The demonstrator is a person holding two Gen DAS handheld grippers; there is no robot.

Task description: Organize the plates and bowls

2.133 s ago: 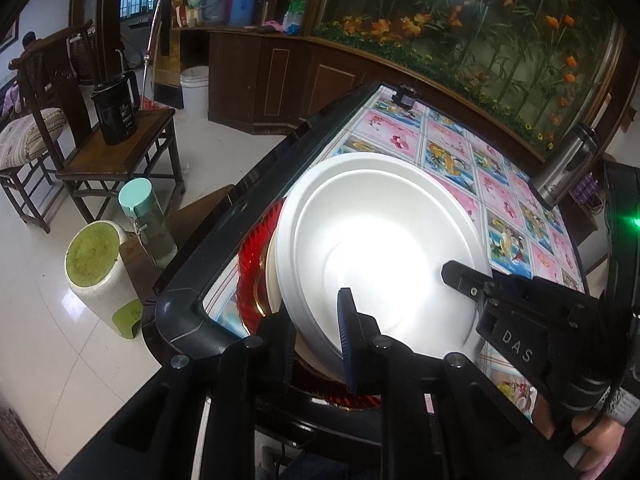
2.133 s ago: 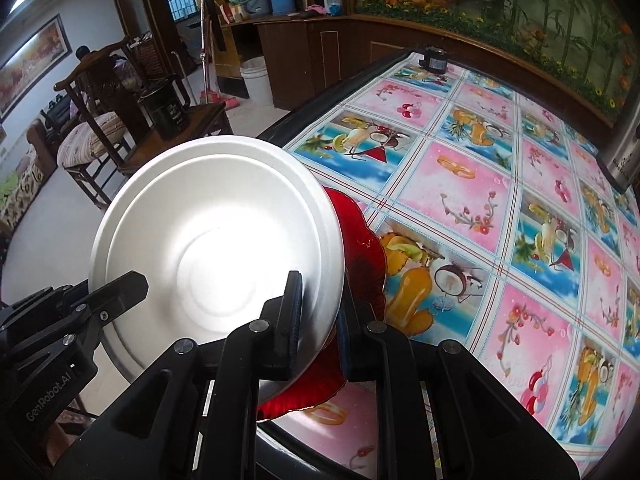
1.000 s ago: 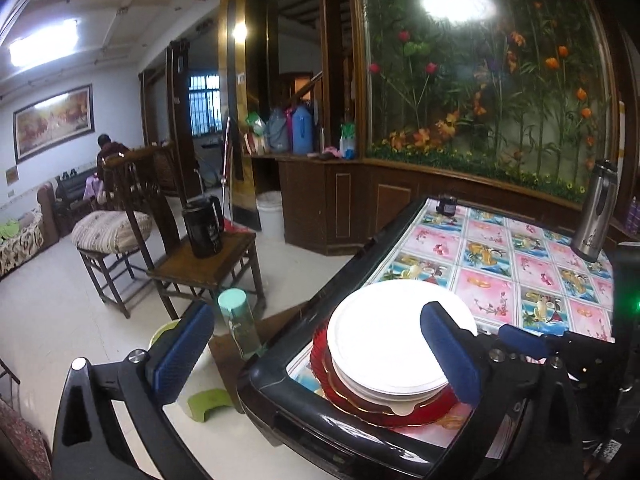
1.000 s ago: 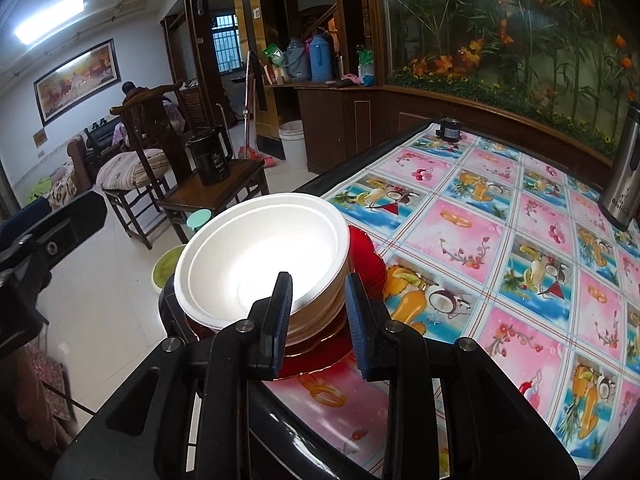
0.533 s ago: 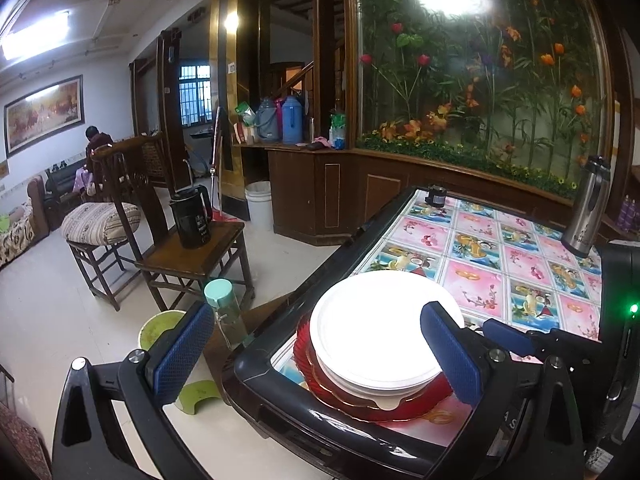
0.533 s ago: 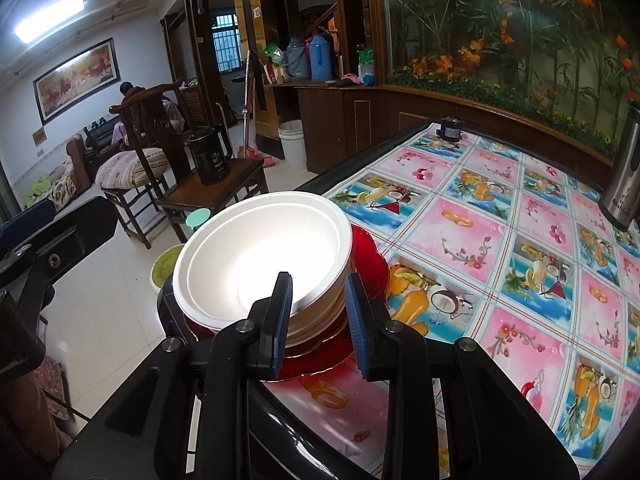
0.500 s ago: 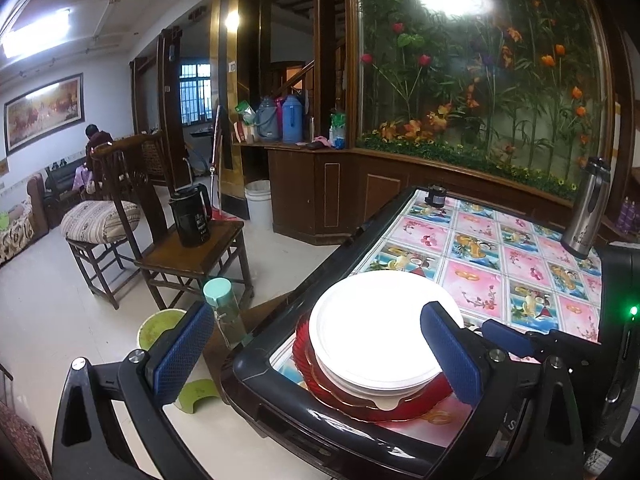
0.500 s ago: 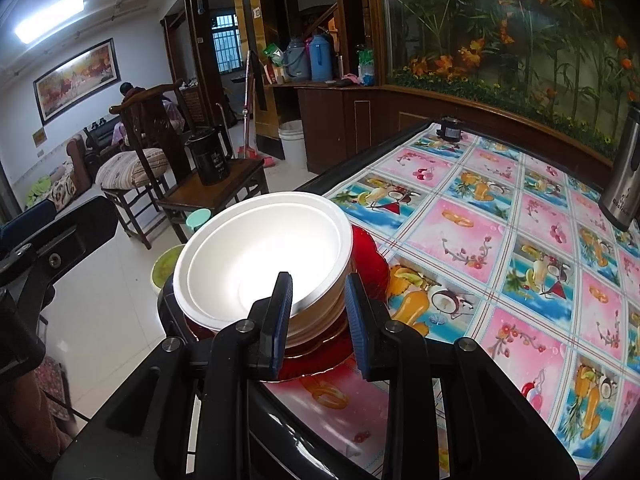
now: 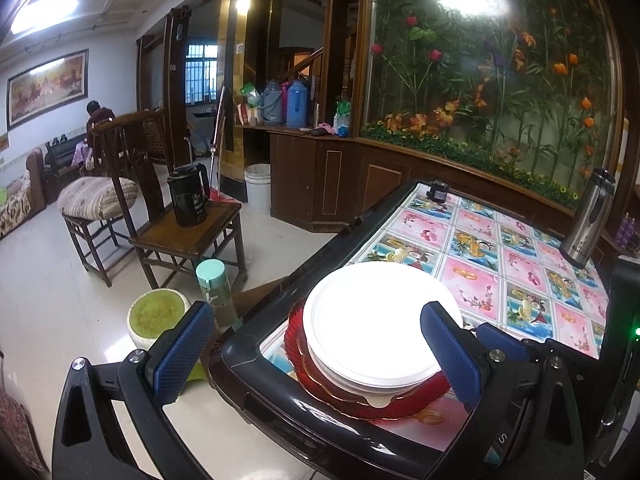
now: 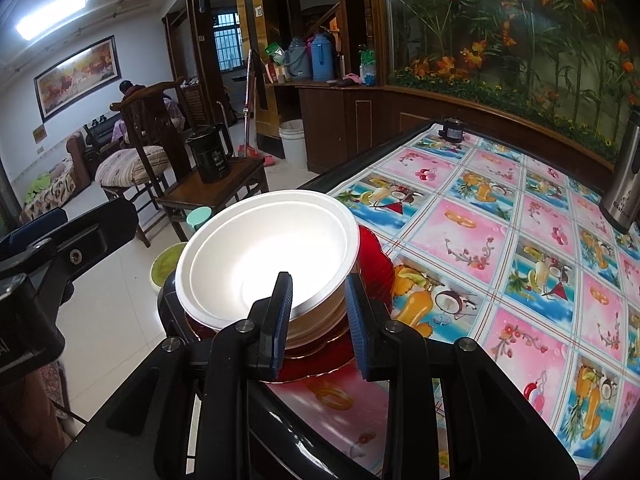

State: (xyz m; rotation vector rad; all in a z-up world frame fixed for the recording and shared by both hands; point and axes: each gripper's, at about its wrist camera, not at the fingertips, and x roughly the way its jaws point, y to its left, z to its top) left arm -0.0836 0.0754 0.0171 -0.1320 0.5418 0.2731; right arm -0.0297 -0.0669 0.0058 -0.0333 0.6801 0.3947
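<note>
A white bowl (image 10: 264, 252) sits on top of a stack of white dishes on a red glass plate (image 10: 376, 264) at the table's near left corner. The same bowl (image 9: 380, 320) and red plate (image 9: 360, 400) show in the left wrist view. My left gripper (image 9: 316, 356) is wide open and empty, pulled back from the stack. My right gripper (image 10: 318, 320) is partly open, with its fingers on either side of the bowl's near rim, not clamping it.
The table (image 10: 520, 240) has a colourful patterned cloth and a dark raised edge. A steel flask (image 9: 586, 216) stands at the far right and a small black jar (image 10: 452, 130) at the far edge. Wooden chairs, a kettle (image 9: 188, 196), a bottle and a stool stand on the floor to the left.
The stack was set down and my left gripper let go, opened wide and drew back. My right gripper has opened slightly around the bowl's rim.
</note>
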